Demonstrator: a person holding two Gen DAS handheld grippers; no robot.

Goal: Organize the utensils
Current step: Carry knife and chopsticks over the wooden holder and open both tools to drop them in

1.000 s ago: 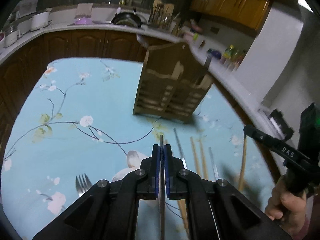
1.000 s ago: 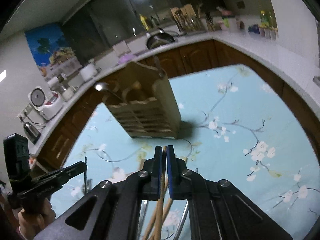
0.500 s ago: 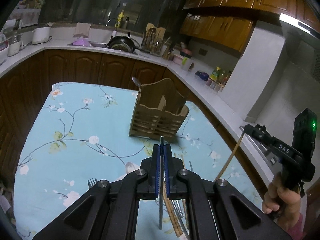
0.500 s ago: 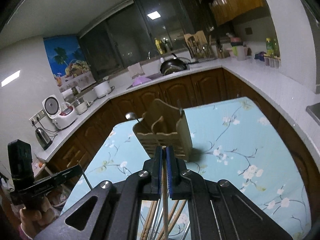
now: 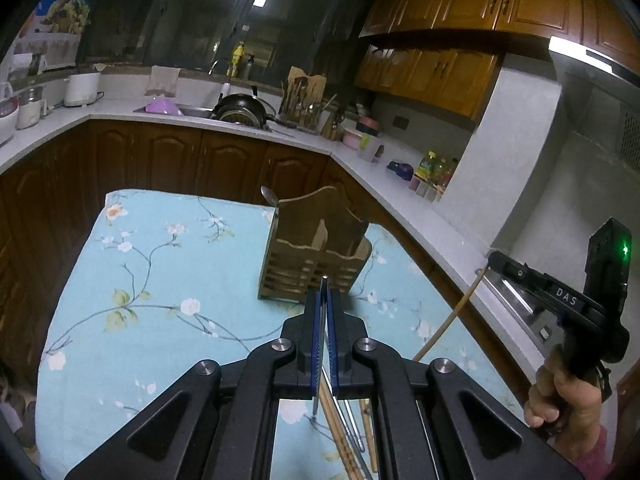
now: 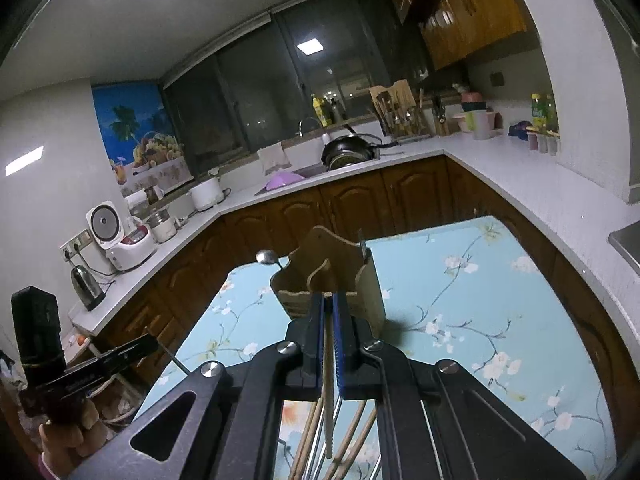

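Observation:
A wooden utensil holder [image 5: 316,248] stands on the floral blue tablecloth [image 5: 160,280], with a metal spoon [image 5: 269,195] upright in its left compartment. My left gripper [image 5: 325,296] is shut on a thin metal chopstick [image 5: 316,400], held in the air in front of the holder. My right gripper [image 6: 329,300] is shut on a wooden chopstick [image 6: 328,360], also raised before the holder [image 6: 332,276]. From the left wrist view, the right gripper [image 5: 494,258] hangs at the right with its chopstick [image 5: 452,312] slanting down. The left gripper [image 6: 154,342] shows low on the left.
Several loose chopsticks [image 5: 344,440] lie on the cloth beneath the grippers. A metal utensil [image 6: 362,240] stands in the holder's right side. Wooden cabinets and a white counter [image 5: 400,200] with a pan [image 5: 240,110] wrap around the table. A hand [image 5: 568,392] grips the right tool.
Both grippers have risen from the table with their chopsticks and tilted up, so the holder now sits lower and smaller in view. Over the last half second they have hardly moved.

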